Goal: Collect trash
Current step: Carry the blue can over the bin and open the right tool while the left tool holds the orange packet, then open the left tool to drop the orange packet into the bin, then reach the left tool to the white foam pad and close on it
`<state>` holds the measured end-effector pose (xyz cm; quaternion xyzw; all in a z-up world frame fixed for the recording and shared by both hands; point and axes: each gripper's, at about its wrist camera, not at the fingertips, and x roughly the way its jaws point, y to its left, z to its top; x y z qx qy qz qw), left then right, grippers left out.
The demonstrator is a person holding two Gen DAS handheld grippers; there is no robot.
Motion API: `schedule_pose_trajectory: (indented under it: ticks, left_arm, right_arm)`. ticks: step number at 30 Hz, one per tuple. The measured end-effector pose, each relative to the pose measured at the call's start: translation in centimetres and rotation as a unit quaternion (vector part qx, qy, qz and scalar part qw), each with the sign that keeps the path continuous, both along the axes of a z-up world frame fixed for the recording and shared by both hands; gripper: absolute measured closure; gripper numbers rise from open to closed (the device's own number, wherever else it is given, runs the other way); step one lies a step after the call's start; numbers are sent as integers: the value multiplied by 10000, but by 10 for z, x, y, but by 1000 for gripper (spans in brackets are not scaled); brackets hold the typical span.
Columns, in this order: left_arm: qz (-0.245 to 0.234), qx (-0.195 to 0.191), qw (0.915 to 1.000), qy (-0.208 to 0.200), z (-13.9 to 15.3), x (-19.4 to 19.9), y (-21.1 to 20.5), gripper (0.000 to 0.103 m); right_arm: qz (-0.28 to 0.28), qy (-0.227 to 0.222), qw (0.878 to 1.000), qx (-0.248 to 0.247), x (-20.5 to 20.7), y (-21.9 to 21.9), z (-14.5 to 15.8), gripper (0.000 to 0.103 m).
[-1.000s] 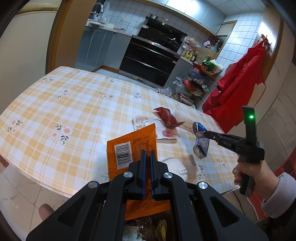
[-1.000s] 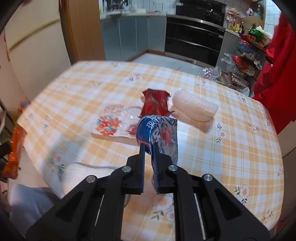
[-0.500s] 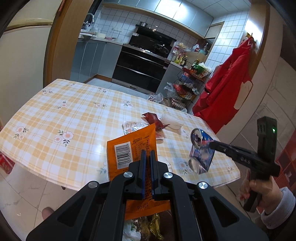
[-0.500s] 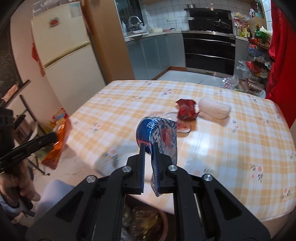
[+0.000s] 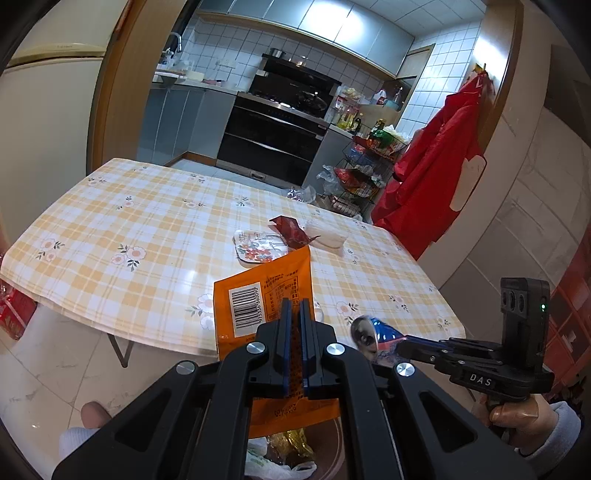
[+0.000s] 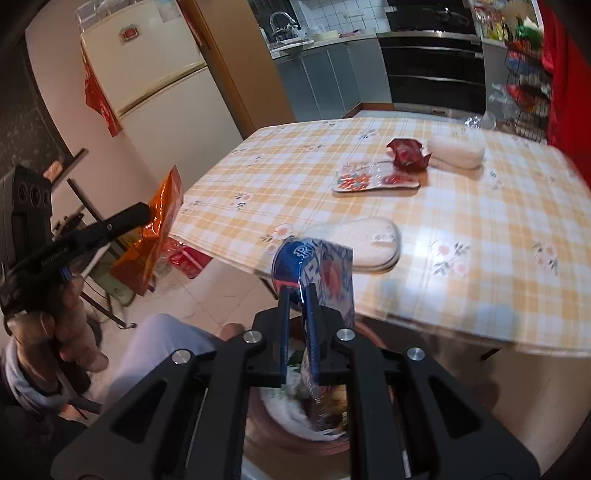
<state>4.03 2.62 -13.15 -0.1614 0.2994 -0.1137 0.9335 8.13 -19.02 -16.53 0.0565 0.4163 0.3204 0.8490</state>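
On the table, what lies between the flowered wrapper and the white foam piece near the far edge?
A crumpled red wrapper, between the flowered wrapper and the white foam piece; the right wrist view shows it.

Home kitchen with dining area. Built-in black oven [image 5: 273, 147] under a range hood [image 5: 295, 75], grey cabinets [image 5: 173, 125], white tiled wall [image 5: 229, 48], sink with tap [image 6: 282, 27] on the counter. Cream fridge [image 6: 155, 88] beside a wooden door frame [image 5: 118, 81]. Wire rack [image 5: 360, 177] stacked with bottles and food packets, red apron [image 5: 432, 177] hanging on a wall hook. Worktop [image 5: 147, 229] is a dining table under a yellow checked floral oilcloth. Pale tiled floor [image 5: 48, 373]. Domestic clutter throughout, nothing commercial.
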Motion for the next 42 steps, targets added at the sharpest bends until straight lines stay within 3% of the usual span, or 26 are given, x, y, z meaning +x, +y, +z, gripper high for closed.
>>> schedule_pose_trajectory:
  ticks: [7,8,10,11,12,22,28,33,35,36,42]
  left_arm:
    - [-14,7,10000,1,0,-7,-1,98]
    - [-30,29,10000,-3,1,-8,-2,98]
    - [-78,76,9999,7,0,-9,-7,98]
    - [-110,86,9999,19,-1,-9,-9,98]
    - [-147,105,9998,38,-1,-9,-12,98]
    - [-501,352,9976,319,-20,-3,-43,98]
    - [-822,489,9939,554,-34,4,-64,98]
    - [-1041,434,9915,648,-41,9,-75,98]
    - [-1115,436,9909,619,-42,9,-78,81]
    - [-1096,477,9912,571,-41,8,-78,66]
    - [-810,702,9932,454,-41,7,-69,60]
  right_arm:
    - [-271,-442,9986,113,-5,-9,24,70]
    - [-398,-545,9977,68,-5,-11,27,61]
    - [-738,-846,9936,-120,-8,-17,34,33]
    - [-914,-1002,9906,-164,-10,-21,36,11]
    - [-1022,-1095,9886,-174,-10,-25,38,7]
    - [-1908,-1232,9730,-423,-5,-64,24,6]
    - [-2089,-896,9734,-288,1,-78,7,6]
    - [-2065,-943,9736,-228,0,-81,7,6]
    - [-2099,-953,9728,-236,0,-82,7,6]
    - [-2112,-937,9726,-246,0,-82,6,6]
    - [-2099,-814,9739,-299,2,-78,0,6]
